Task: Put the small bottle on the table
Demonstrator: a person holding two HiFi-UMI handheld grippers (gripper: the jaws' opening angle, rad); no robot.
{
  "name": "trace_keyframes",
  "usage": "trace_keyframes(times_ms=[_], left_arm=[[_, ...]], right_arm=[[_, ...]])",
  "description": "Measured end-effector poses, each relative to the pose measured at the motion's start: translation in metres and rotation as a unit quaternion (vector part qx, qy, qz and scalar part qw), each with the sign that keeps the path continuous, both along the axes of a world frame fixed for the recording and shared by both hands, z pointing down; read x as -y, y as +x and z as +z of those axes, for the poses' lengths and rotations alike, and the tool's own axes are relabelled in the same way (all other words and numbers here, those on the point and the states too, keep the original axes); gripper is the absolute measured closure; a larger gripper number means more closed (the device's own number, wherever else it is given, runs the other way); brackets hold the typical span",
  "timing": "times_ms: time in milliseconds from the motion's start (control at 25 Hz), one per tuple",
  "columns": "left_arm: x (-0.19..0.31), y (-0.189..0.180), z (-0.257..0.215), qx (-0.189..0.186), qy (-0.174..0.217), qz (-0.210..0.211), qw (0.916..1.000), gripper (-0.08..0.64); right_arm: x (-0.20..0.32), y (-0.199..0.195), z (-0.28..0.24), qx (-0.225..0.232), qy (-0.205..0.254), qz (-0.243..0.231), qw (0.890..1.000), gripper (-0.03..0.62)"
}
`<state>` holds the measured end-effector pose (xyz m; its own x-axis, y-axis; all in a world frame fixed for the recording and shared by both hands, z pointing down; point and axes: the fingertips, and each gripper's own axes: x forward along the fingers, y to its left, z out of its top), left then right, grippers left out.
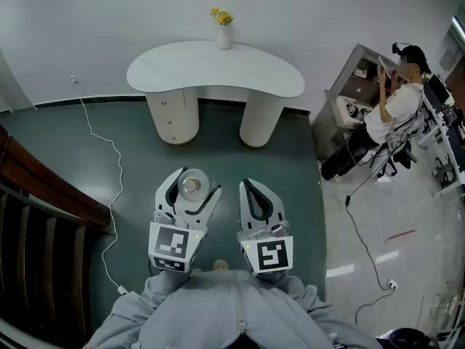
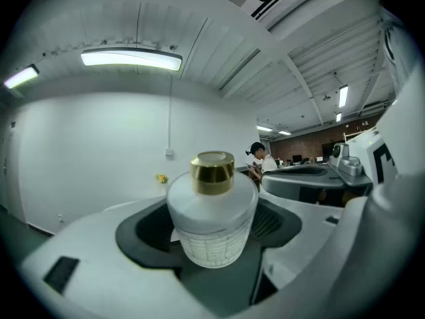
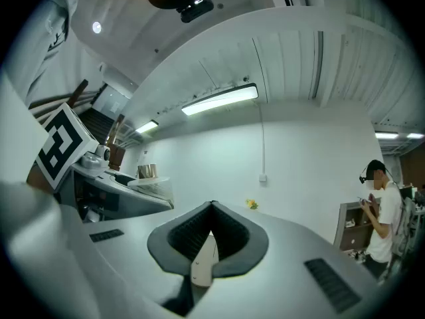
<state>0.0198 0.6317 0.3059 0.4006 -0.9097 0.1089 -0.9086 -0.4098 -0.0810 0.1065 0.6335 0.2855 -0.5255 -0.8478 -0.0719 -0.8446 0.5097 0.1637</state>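
Note:
A small frosted white bottle (image 1: 191, 187) with a gold cap (image 2: 212, 172) sits upright between the pads of my left gripper (image 1: 197, 179), which is shut on it and holds it level above the dark green floor. In the left gripper view the bottle (image 2: 212, 224) fills the space between the jaws. To its right, my right gripper (image 1: 245, 183) is shut with nothing in it, its tips meeting (image 3: 212, 206). The white kidney-shaped table (image 1: 215, 67) stands ahead by the wall, well beyond both grippers.
A white vase of yellow flowers (image 1: 224, 29) stands at the table's back edge. A white cable (image 1: 109, 151) snakes over the floor at left, beside a dark wooden stair rail (image 1: 36, 187). At right a seated person (image 1: 396, 104) faces a cabinet (image 1: 349, 93).

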Motion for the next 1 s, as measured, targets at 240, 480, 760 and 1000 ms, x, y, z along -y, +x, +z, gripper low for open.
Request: trace_keyframes(times_ms=[240,480,760,1000], left_arm=[[0.02,0.013,0.002,0.007,-0.002,-0.001,1.0,0.227],[0.031,0.023,0.005,0.011,-0.01,0.0,0.9999,0.227],[0.047,0.023,0.01,0.013,-0.016,0.005,0.9998,0.227],[0.08,0.01,0.011,0.013,-0.01,0.011,0.9998,0.227]], right_arm=[[0.018,0.007,0.006,0.004,0.001,-0.01,1.0,0.566],[0.028,0.013,0.007,0.021,-0.005,-0.028,0.999,0.566],[0.043,0.014,0.016,0.034,-0.01,-0.031,0.999,0.566],[0.075,0.002,0.022,0.029,-0.011,-0.028,0.999,0.566]])
